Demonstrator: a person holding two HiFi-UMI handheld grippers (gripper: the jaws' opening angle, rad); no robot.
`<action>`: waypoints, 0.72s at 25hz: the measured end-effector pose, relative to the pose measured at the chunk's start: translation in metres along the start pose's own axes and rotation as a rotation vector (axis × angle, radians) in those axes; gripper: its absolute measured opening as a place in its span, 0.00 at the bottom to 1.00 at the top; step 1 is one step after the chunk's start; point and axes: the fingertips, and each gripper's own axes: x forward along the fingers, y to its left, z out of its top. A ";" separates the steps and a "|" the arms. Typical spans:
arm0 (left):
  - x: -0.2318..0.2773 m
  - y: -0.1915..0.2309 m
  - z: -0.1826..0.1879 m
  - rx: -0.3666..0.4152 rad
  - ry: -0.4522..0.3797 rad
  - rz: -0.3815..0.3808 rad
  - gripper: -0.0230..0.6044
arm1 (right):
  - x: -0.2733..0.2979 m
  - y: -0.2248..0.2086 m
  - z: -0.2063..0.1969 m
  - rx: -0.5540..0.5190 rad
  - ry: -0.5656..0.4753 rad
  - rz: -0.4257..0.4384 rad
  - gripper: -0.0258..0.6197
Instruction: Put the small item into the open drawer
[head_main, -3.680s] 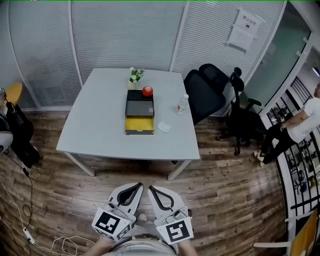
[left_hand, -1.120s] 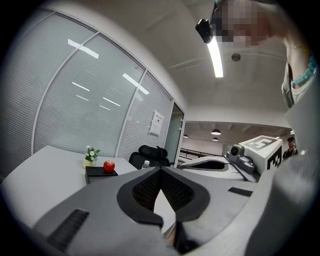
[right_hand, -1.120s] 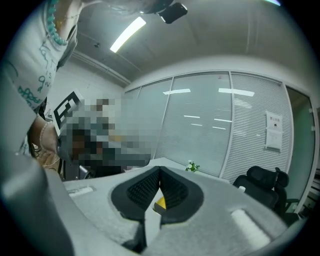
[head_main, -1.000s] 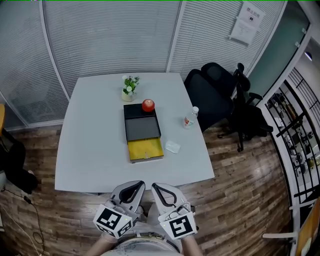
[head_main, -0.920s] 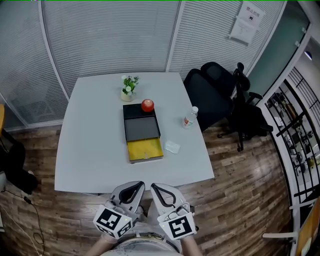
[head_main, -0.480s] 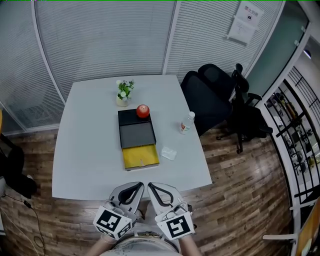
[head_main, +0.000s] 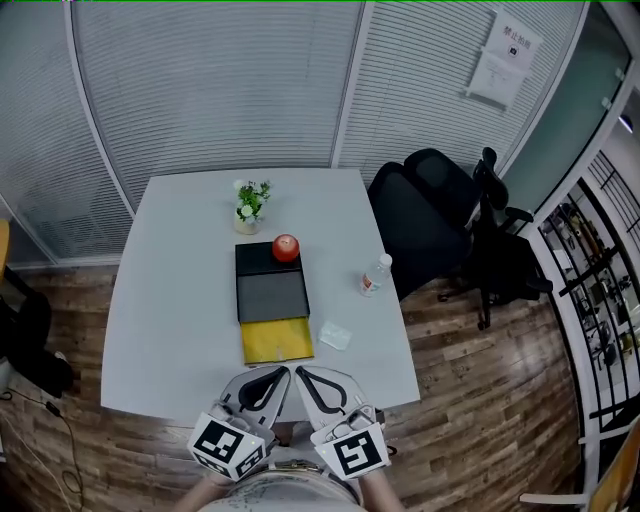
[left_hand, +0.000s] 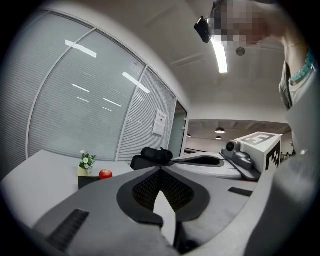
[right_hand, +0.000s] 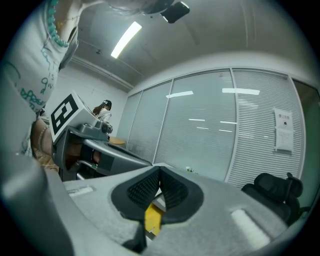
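Head view, read from left to right. On the pale grey square table (head_main: 160, 300) we mark a small potted plant with white flowers (head_main: 248, 203) near the far edge. At the near edge, the left gripper (head_main: 262, 384) has its jaw tips pressed together and carries nothing. A low black drawer cabinet (head_main: 270, 283) sits mid-table with a round red apple (head_main: 286, 247) on its top, and its open yellow drawer (head_main: 277, 341) is pulled out towards us. The right gripper (head_main: 320, 385) is likewise closed tip to tip and empty. The small white flat packet (head_main: 335, 335) lies on the table just beside the drawer's right side, apart from both grippers. Further right stand a clear plastic bottle (head_main: 375, 275) and a black office chair (head_main: 430, 215). We judge the packet light, thin and soft, apt to slide on the smooth top. A pinch across one raised edge, jaws opened only a little, looks the best hold
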 end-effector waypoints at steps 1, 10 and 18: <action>0.005 0.001 0.002 0.001 -0.002 0.005 0.03 | 0.003 -0.006 0.001 -0.003 -0.003 0.007 0.04; 0.036 0.015 0.006 0.059 0.001 0.094 0.03 | 0.019 -0.038 -0.003 -0.008 -0.020 0.085 0.04; 0.062 0.017 0.002 0.043 -0.004 0.162 0.03 | 0.024 -0.061 -0.013 -0.013 -0.046 0.159 0.04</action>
